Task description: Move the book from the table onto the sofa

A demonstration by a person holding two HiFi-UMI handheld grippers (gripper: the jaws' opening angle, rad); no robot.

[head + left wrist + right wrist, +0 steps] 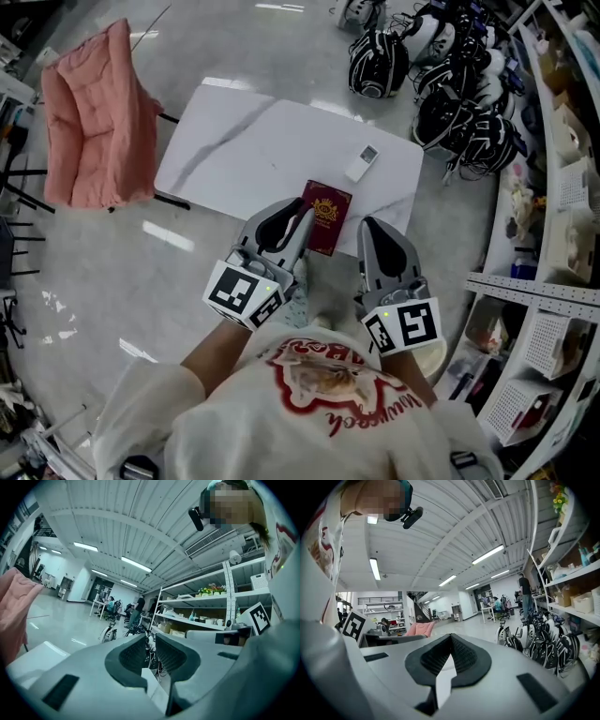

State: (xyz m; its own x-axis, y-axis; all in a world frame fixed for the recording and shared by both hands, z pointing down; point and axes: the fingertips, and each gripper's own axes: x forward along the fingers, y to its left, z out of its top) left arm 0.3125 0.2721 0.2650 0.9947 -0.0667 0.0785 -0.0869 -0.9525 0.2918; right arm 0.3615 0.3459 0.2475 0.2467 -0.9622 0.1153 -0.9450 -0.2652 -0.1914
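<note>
Near the middle of the head view, the book, a single dark red one, lies flat on the near edge of the white marble table. One white remote lies just beyond it on the same top. The one pink sofa sits at the upper left, well apart from the table, with bare floor between them. A heap of black-and-white helmets fills the upper right, too bunched to count, and white shelves run down the right edge.

Two grippers show. The left gripper hangs over the book's left edge and the right gripper just to its right; whether either touches it cannot be told.

Both gripper views look out level across the room and show no book. In its own view the left gripper has its jaws slightly parted with nothing between them. In the right gripper view the right gripper is clenched, tips together and empty. That view alone shows the sofa and the helmets side on.
</note>
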